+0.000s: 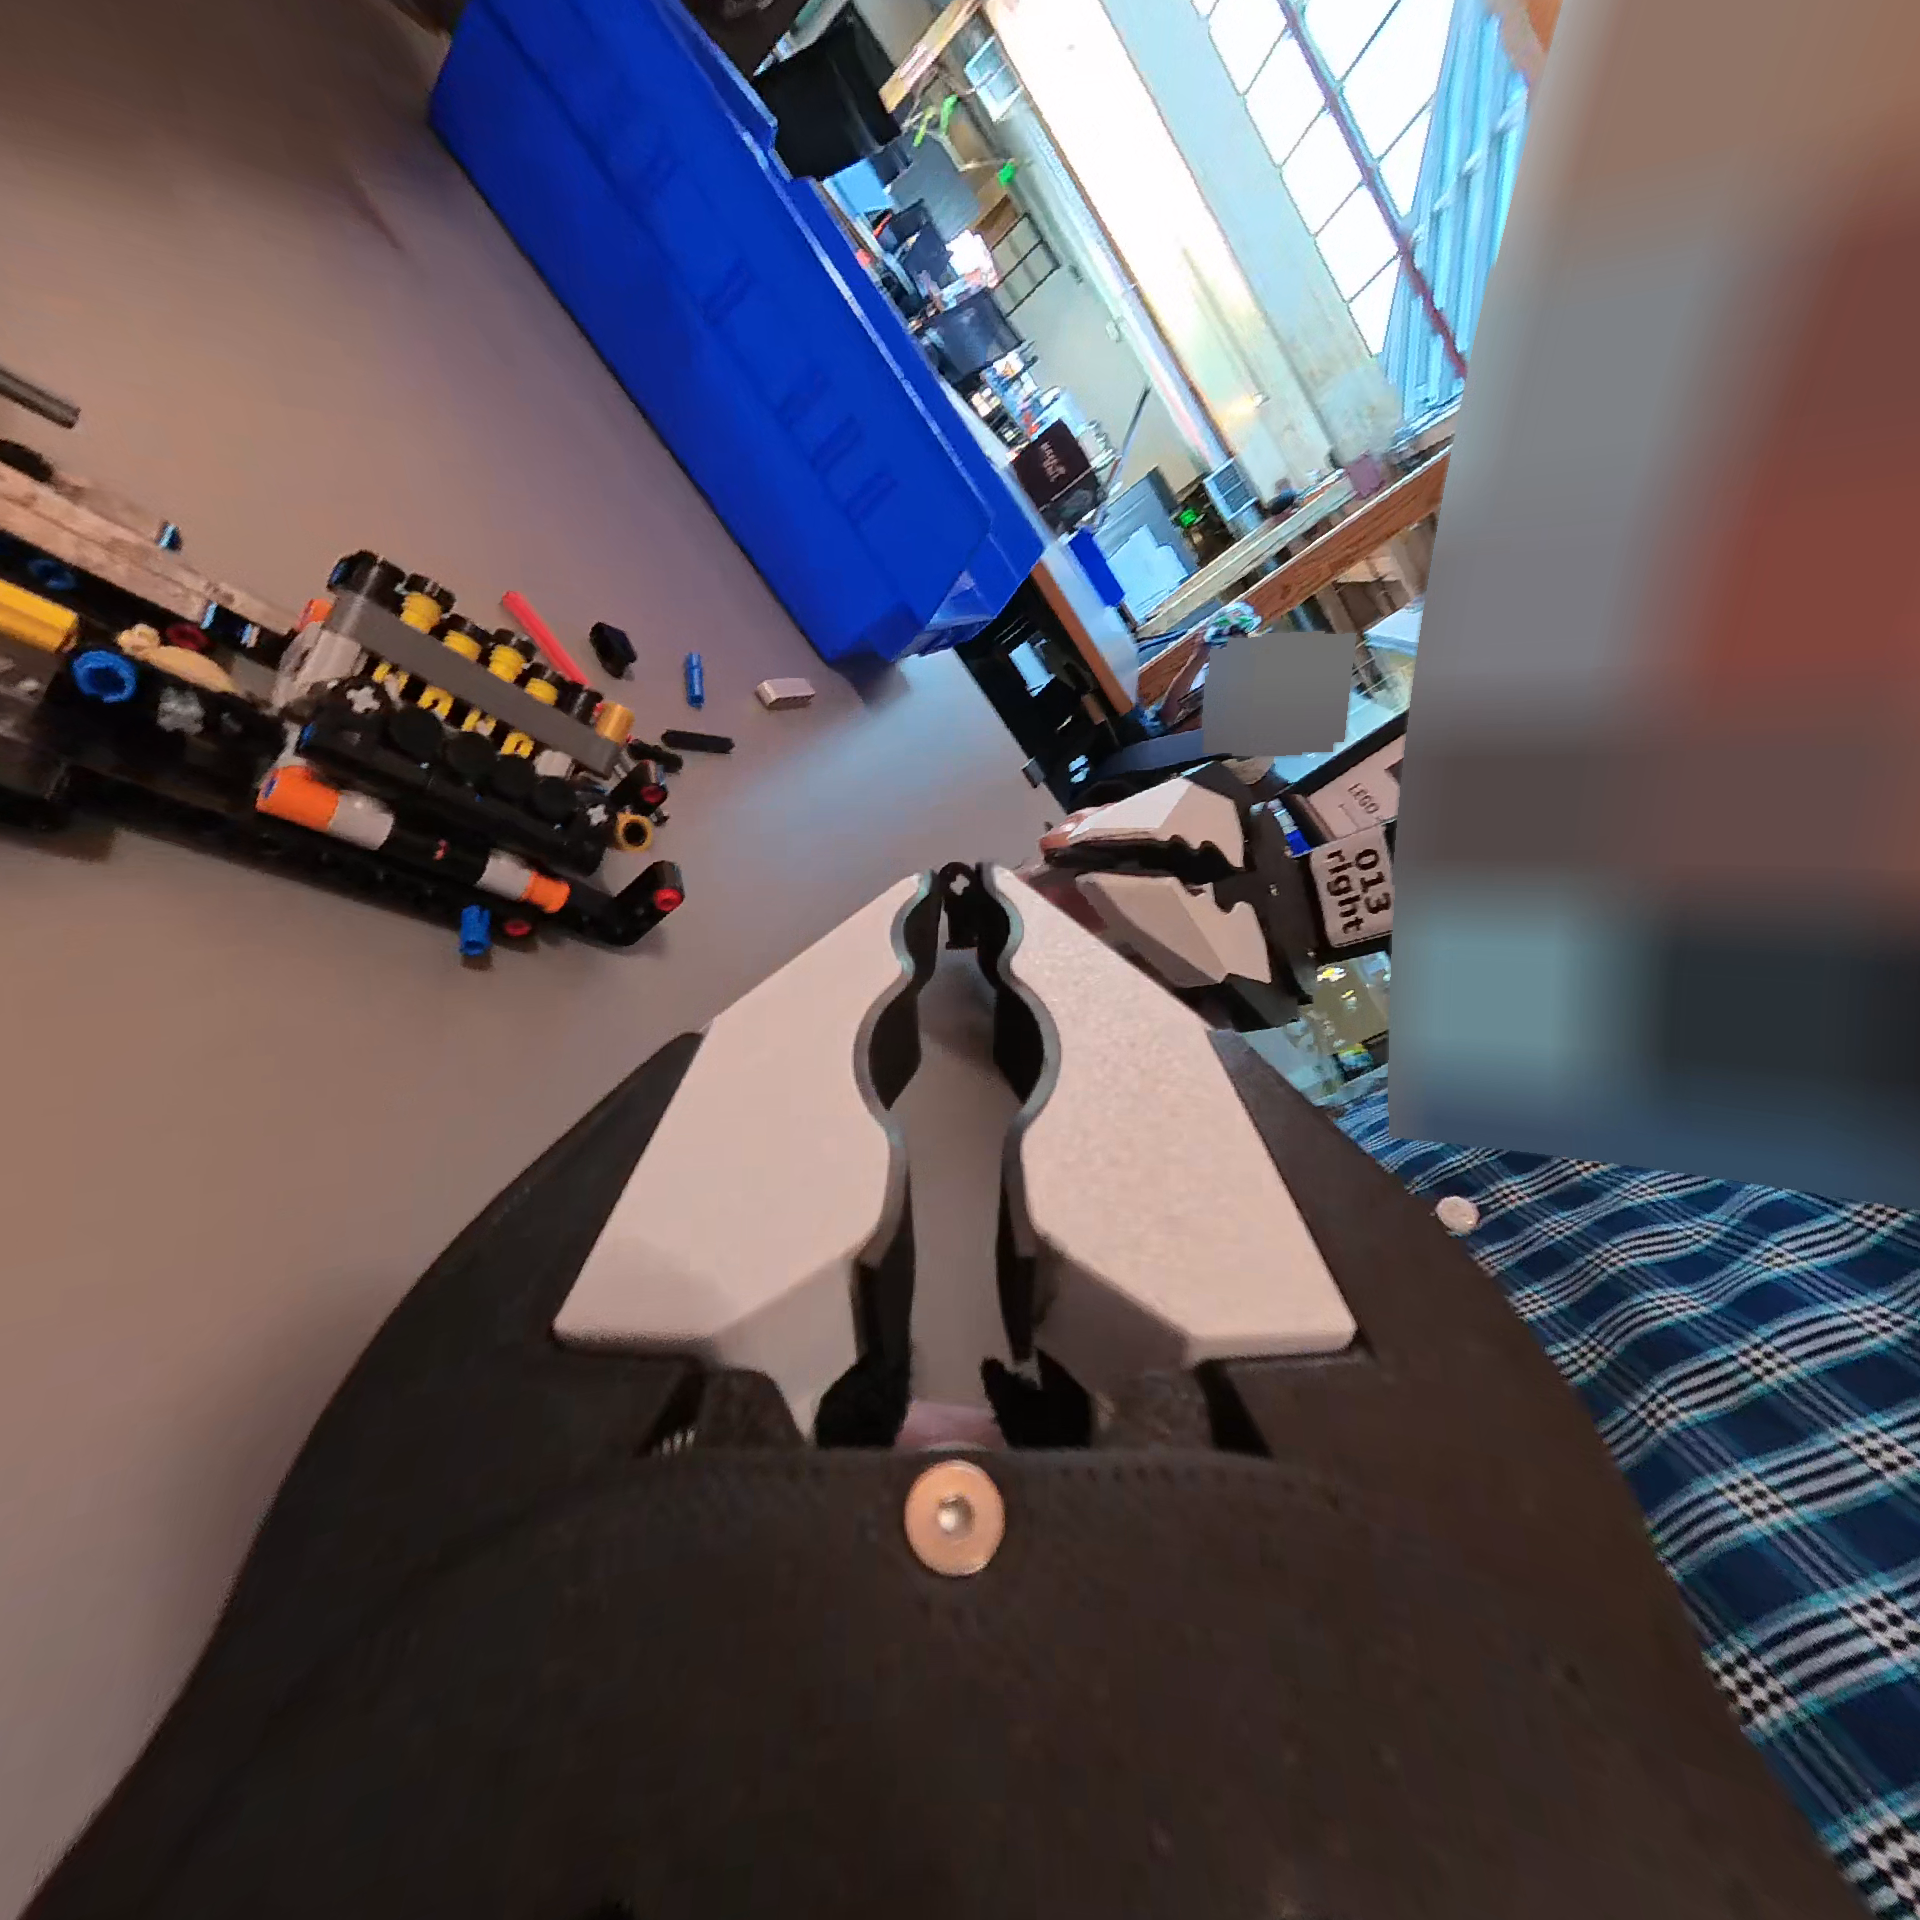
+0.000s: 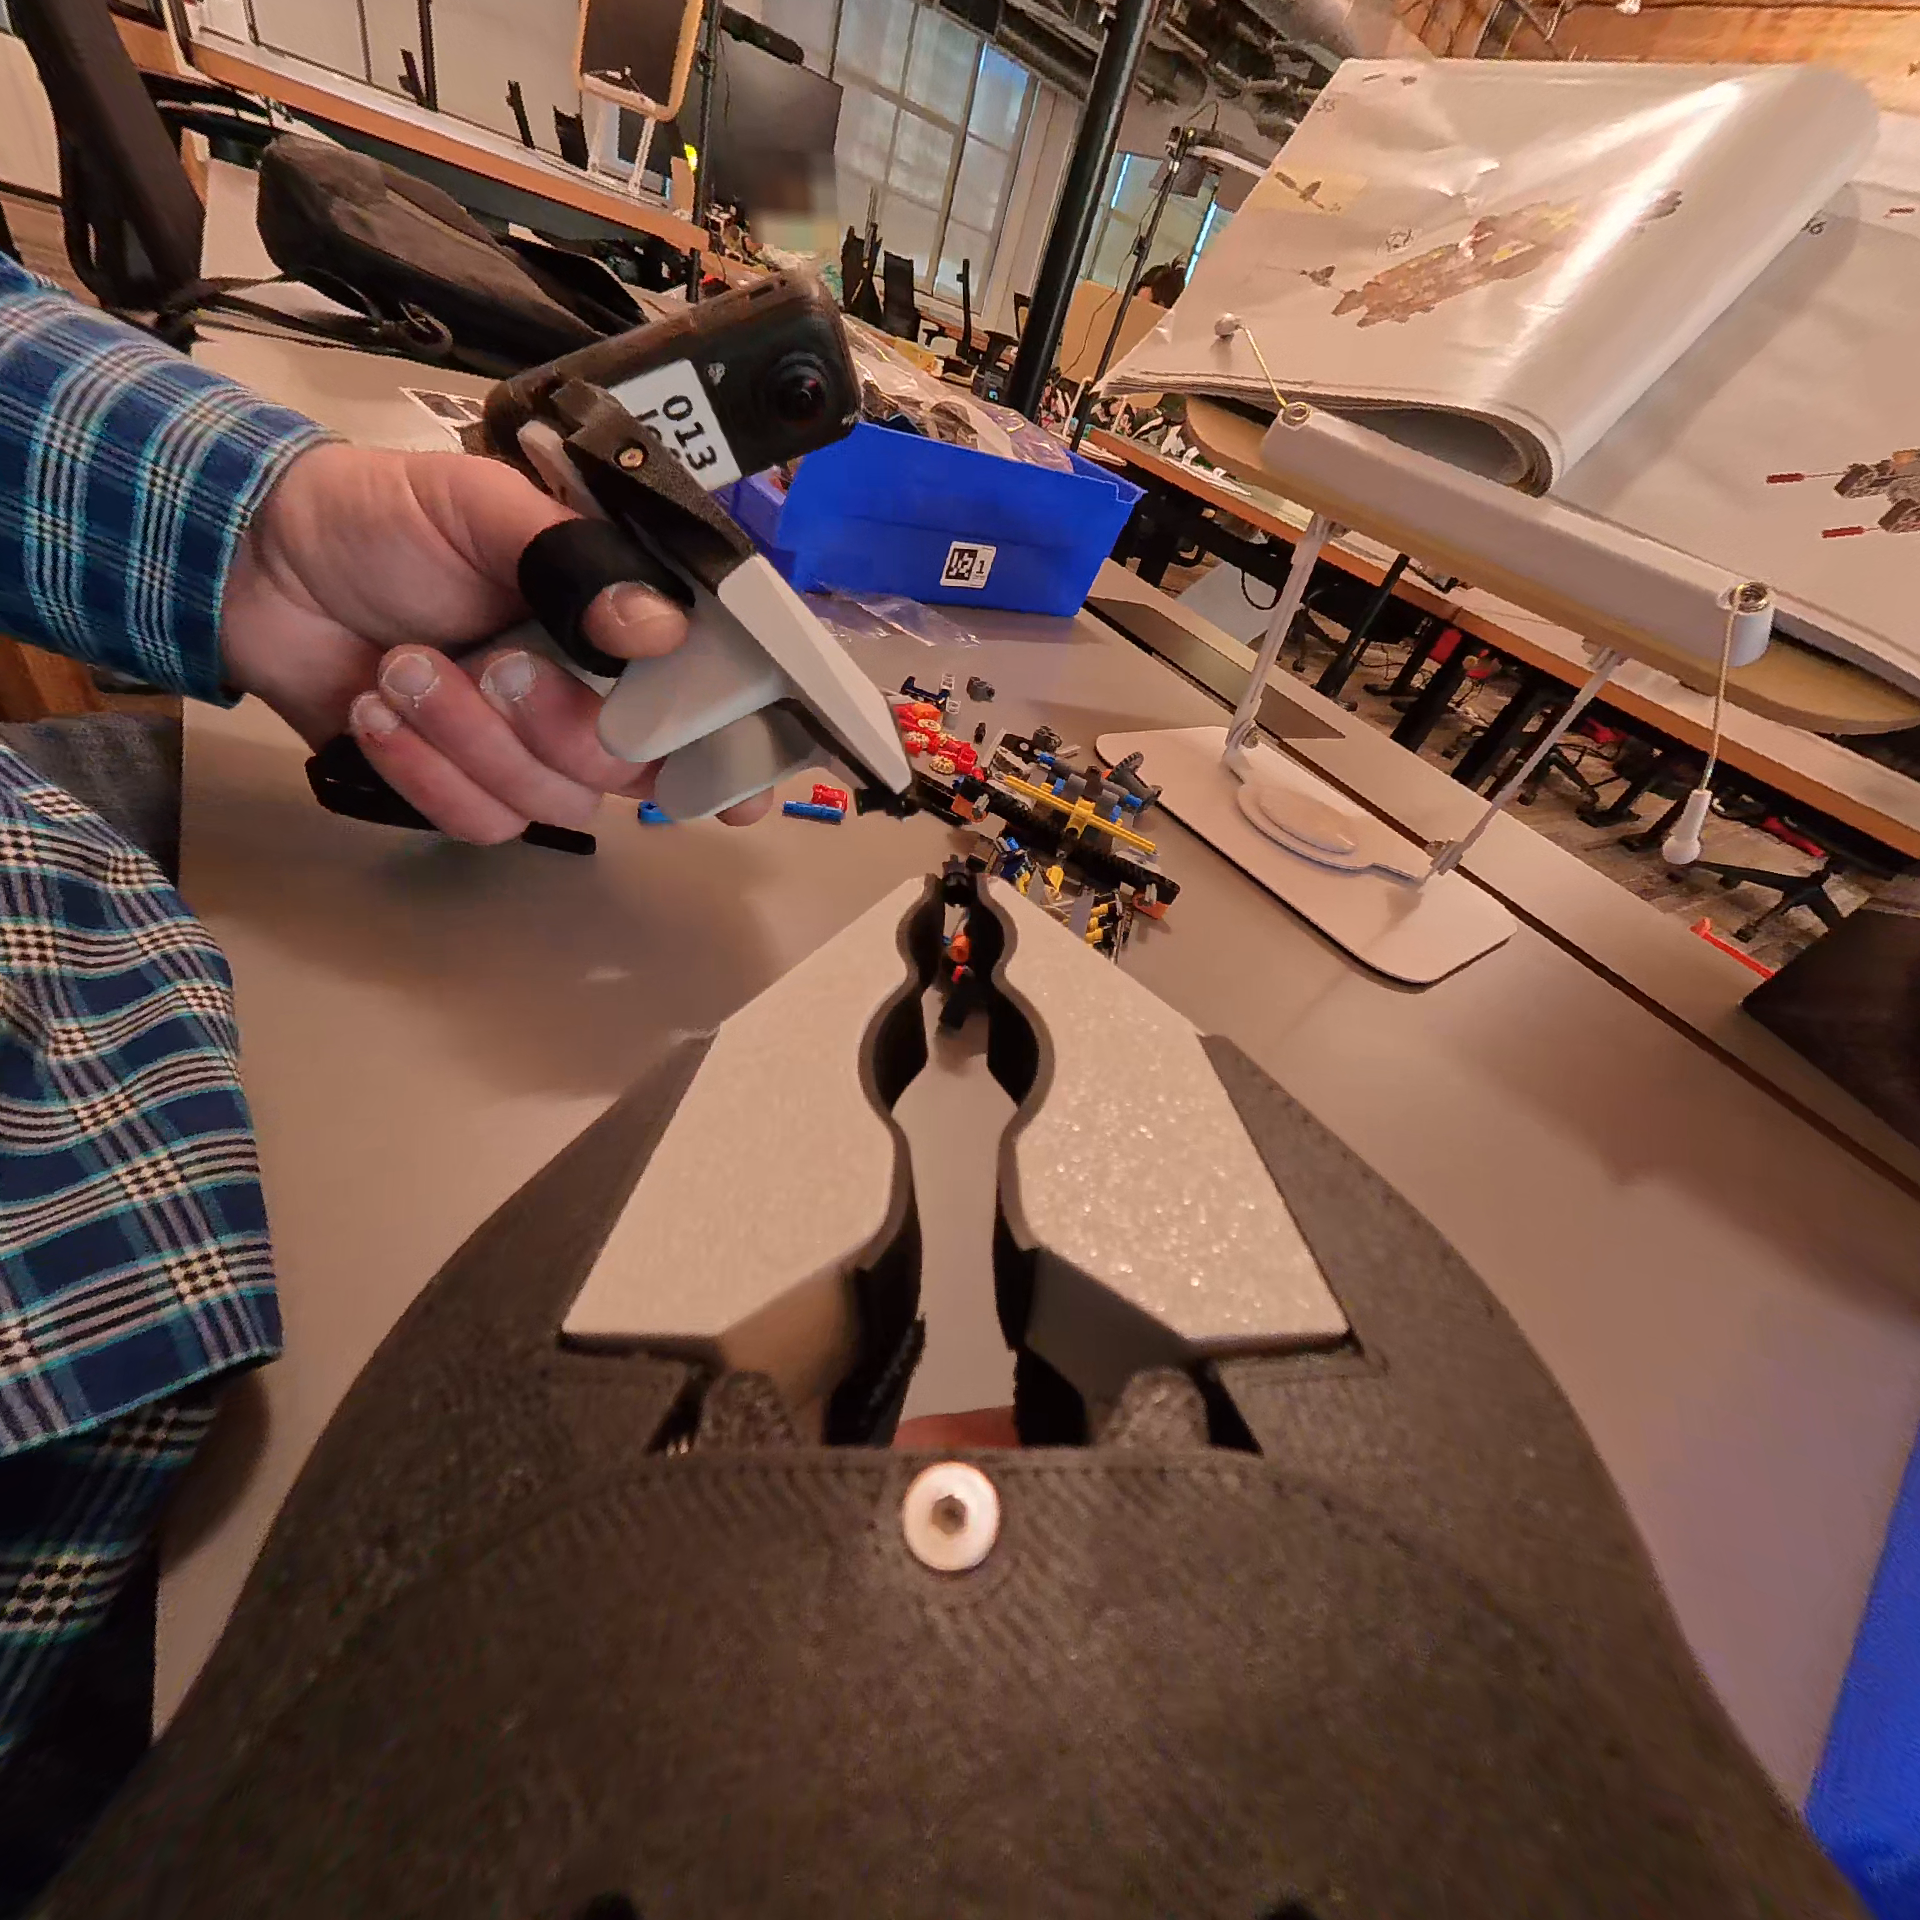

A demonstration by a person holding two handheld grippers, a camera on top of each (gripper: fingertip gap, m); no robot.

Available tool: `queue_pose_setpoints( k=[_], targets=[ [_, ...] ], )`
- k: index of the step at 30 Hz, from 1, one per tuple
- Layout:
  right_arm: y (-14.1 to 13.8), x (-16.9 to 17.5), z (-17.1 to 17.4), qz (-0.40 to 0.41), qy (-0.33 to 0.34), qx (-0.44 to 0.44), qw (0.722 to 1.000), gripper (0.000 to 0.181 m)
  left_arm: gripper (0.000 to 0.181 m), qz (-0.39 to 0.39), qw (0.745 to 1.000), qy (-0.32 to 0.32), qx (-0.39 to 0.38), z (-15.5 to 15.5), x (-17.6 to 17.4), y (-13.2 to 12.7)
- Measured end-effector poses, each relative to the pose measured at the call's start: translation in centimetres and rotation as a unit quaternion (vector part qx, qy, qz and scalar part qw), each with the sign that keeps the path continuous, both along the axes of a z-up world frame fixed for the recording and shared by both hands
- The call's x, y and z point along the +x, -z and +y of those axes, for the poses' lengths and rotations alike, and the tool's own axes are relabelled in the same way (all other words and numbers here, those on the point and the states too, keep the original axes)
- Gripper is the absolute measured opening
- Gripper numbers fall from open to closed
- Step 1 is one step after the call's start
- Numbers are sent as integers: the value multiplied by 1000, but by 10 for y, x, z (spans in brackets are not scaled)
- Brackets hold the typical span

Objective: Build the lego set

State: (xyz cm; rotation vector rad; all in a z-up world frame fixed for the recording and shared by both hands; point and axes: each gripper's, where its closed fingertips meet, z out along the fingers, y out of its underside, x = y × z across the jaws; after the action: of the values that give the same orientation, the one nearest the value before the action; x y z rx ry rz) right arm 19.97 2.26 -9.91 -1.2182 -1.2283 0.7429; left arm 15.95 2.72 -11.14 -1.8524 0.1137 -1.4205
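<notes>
In the right wrist view, the part-built lego model lies on the bench at frame centre, loose pieces just behind it. A storage bin sits farther back, and the instruction booklet rests on its stand at the right.

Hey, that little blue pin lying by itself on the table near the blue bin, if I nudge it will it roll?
Probably. The blue pin looks round and lies on its side on the smooth table, so a sideways nudge should roll it. Being tiny plastic, it likely skids easily too.
</notes>
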Motion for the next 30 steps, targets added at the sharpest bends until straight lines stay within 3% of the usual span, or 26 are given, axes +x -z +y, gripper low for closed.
queue_pose_setpoints(
  k=[9,11,13,16,19,21,30],
  targets=[
    [-1,1,0,2,0,3,1000,2,4,102,995,2,8,2,-5,12],
    [-1,1,0,1,0,3,1000,2,4,156,988,4,13,2,-9,21],
    [0,0,0,0,1,2,1000,2,4,241,970,12,30,-1,-13,34],
    [2,0,1,-5,2,3,1000,3,5,392,916,43,79,-8,-16,55],
    [5,-1,2,-11,5,5,1000,2,5,467,875,62,111,-12,-17,68],
    [6,-1,3,-15,8,7,1000,2,5,487,863,55,121,-11,-19,71],
    [16,-8,6,-43,18,27,999,2,5,463,874,17,150,-11,-37,50]
  ],
)
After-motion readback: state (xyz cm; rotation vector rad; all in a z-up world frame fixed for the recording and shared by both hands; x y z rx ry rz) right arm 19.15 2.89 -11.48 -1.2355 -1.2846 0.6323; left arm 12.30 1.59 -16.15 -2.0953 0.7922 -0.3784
